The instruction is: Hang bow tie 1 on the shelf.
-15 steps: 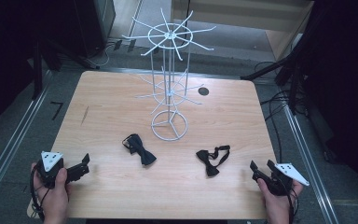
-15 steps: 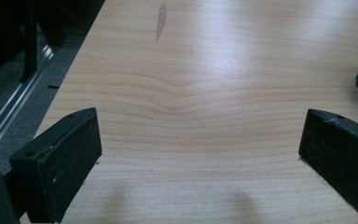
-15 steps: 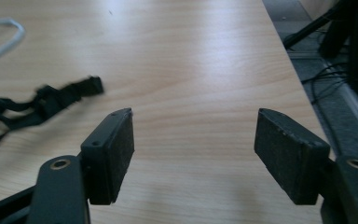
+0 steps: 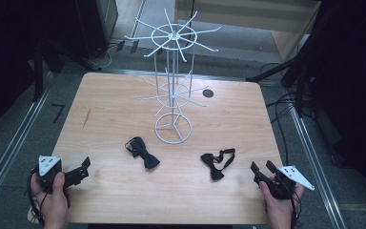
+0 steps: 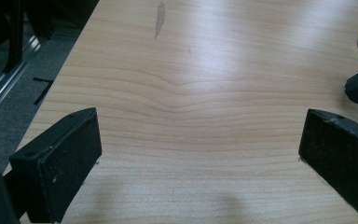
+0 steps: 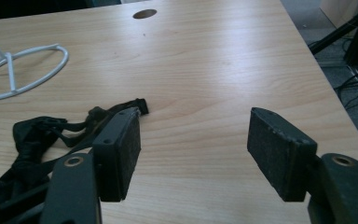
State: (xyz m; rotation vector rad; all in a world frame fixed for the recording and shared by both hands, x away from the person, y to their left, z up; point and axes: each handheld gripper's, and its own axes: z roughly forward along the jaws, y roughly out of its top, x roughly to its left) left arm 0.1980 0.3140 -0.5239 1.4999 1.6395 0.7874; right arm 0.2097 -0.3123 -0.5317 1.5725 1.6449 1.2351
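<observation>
Wooden table (image 4: 114,109): grey smear near left edge, round cable hole (image 4: 208,93) toward far right. Grey carpet floor (image 4: 9,129) around; metal rails (image 4: 14,143) along sides; black cables (image 4: 279,102) at right.

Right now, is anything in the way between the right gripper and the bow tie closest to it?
No. Bare table lies between the open right gripper and the nearest bow tie.

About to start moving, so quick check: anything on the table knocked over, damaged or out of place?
Nothing stands out. The white wire rack stands upright with bare hooks, and the two black bow ties lie flat in front of it, straps loose. Only a small dark scuff marks the tabletop. Both grippers rest open at the near edge.
</observation>
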